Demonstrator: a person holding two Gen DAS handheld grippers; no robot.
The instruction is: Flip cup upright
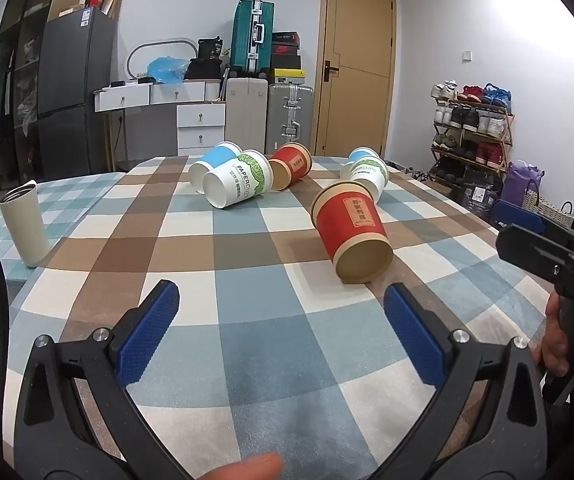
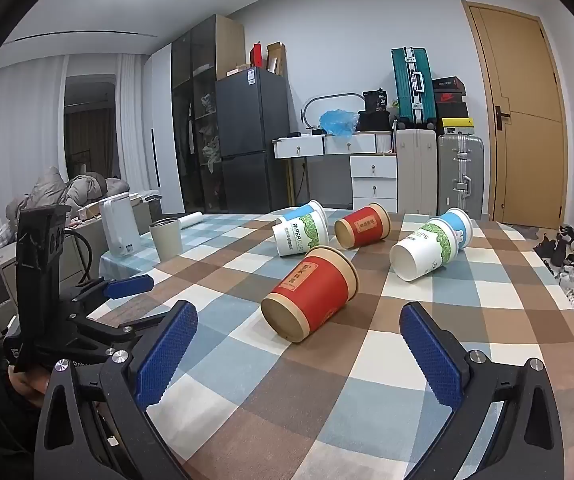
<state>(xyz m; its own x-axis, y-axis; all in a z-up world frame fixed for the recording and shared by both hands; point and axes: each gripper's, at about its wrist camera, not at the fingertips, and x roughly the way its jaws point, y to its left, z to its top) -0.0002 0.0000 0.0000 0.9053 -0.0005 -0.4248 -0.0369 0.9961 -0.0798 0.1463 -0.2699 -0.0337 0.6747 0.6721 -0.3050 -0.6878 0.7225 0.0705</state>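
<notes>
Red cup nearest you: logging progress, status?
Left gripper and right gripper open, empty. Nearest red paper cup on its side, untouched. Nothing in the way.

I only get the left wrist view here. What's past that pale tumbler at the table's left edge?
Observer: From the right wrist view, a white kettle stands beside the tumbler.
Operator: And the other hand-held gripper, barely in my picture?
Observer: The right hand-held gripper is open and gripping nothing; the near red cup lies on its side just ahead of it.
Operator: What about the white cup behind that red one?
Observer: That white cup lies on its side, its open mouth turned toward the right wrist camera.
</notes>
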